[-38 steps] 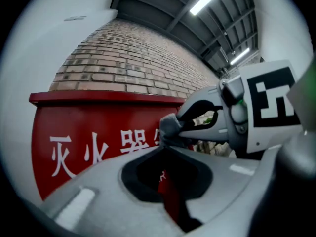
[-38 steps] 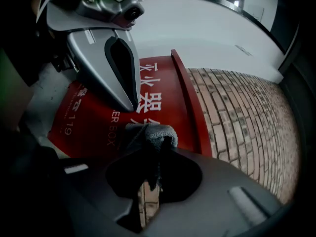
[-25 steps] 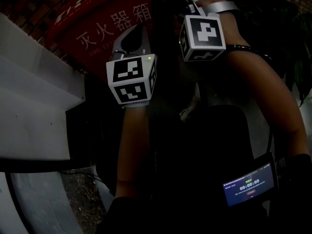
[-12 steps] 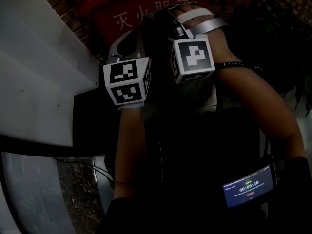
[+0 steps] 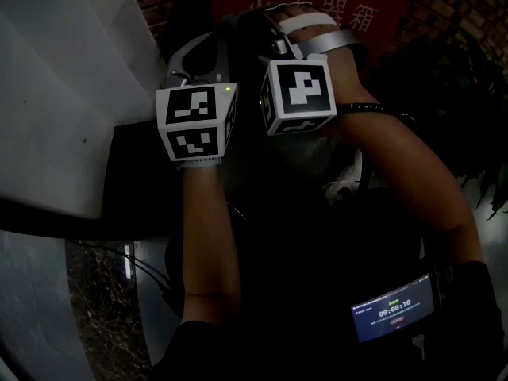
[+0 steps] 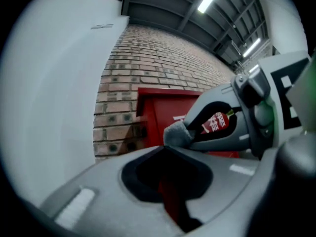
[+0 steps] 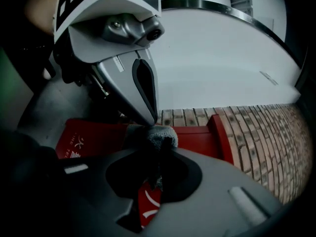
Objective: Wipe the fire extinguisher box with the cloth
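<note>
The red fire extinguisher box hangs on a brick wall and also shows as the box and the box. A small grey cloth is pinched in my right gripper, which is shut on it in front of the box. My left gripper is shut, and its tip rests against the cloth; no cloth shows between its jaws. In the head view both marker cubes, left and right, sit side by side below the box; the jaw tips are lost in the dark.
A broad white wall stands close on the left, with a dark ledge beneath it. Brick wall surrounds the box. Dark plant leaves are on the right. A lit screen sits at the person's right side.
The head view has swung: the white wall now fills more of the left and the box lettering sits further right. Both grippers stay together and shifted slightly up the frame.
</note>
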